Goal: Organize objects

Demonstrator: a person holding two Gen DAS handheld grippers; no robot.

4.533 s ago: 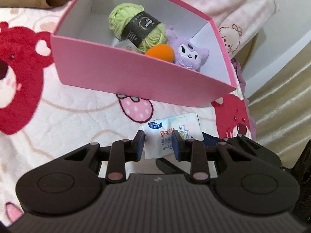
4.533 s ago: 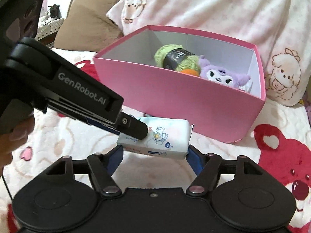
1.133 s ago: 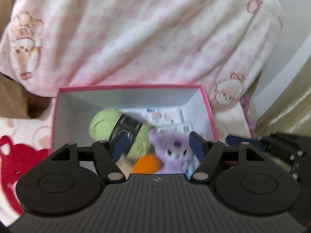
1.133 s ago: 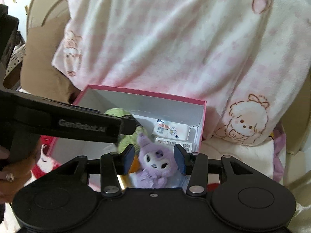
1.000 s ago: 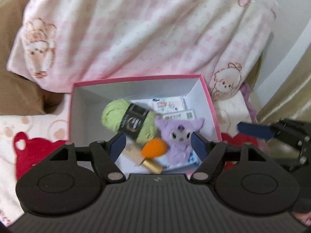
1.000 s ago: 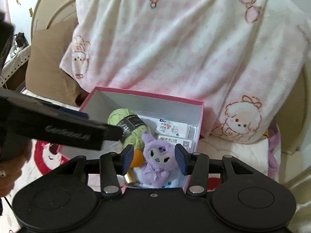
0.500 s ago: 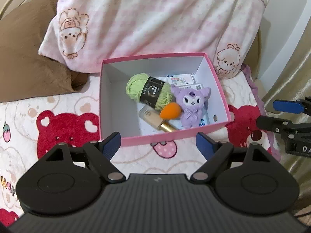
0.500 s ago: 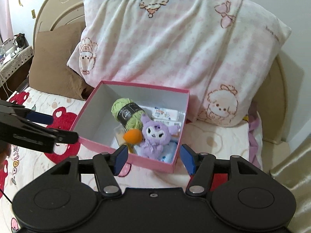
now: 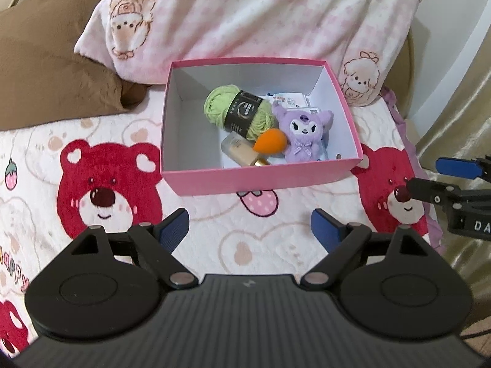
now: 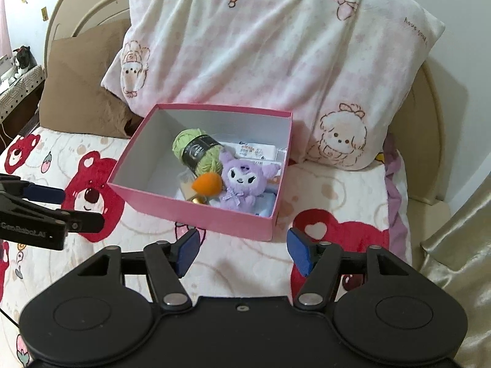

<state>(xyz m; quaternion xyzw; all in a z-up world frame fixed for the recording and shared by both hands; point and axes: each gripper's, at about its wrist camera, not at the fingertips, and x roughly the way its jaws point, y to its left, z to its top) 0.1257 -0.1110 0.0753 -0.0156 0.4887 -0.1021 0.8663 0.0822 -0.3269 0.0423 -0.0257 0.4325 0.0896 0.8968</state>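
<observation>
A pink box (image 9: 260,178) (image 10: 196,207) stands on the bed. Inside lie a green yarn ball (image 9: 237,113) (image 10: 196,150), a purple plush toy (image 9: 303,133) (image 10: 244,181), an orange sponge (image 9: 271,142) (image 10: 207,184), a beige bottle (image 9: 239,150) and tissue packs (image 9: 290,99) (image 10: 256,151) at the back. My left gripper (image 9: 250,230) hovers in front of the box, its jaws opening with nothing between them. My right gripper (image 10: 242,250) also hangs before the box, jaws opening and empty. Each gripper shows at the edge of the other's view (image 9: 442,179) (image 10: 58,205).
The bedspread (image 9: 101,190) carries red bear prints. A pink checked pillow (image 10: 260,61) leans behind the box and a brown cushion (image 9: 46,70) lies to its left. A gold curtain (image 10: 454,276) hangs at the right beyond the bed's edge.
Both grippers have drawn back from over the box, which now lies farther off and whole in view. Their jaws have spread wider. The tissue pack held earlier lies in the box.
</observation>
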